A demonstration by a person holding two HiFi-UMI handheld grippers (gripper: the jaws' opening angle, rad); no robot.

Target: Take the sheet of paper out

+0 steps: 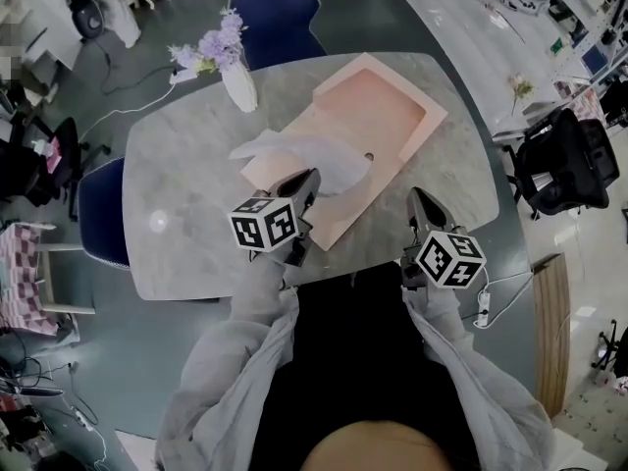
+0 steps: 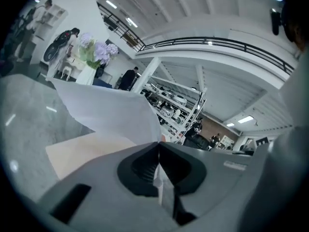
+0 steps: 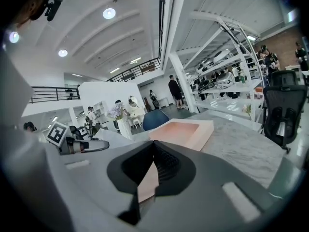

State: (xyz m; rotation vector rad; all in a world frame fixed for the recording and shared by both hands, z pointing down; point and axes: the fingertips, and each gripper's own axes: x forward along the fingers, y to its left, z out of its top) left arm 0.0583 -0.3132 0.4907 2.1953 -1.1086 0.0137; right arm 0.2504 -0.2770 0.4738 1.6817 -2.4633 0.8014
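Sheet of paper point(image 1: 312, 155) is pinched at its near edge by my left gripper point(image 1: 306, 181), whose fingers are pressed tight on it. It billows white and crumpled above the flat flap of the open pink box point(image 1: 385, 106) on the worktop point(image 1: 177, 194), and looks clear of the deeper tray. From the left gripper view the sheet fans up and away from the tips, so my hold is on a thin margin only.

My right gripper point(image 1: 420, 200) hangs just off the box's near-right edge, fingers pressed together. A pink wedge shows in the gap behind the tips. It's probably the box seen beyond rather than anything held, though I can't be sure.

To do this step well I'd carry the sheet up and toward me in one smooth arc, with no jerks, since paper this thin could tear at the pinch or snag a box corner. If the box drags along, I'd press the right fingers on its flap to pin it.
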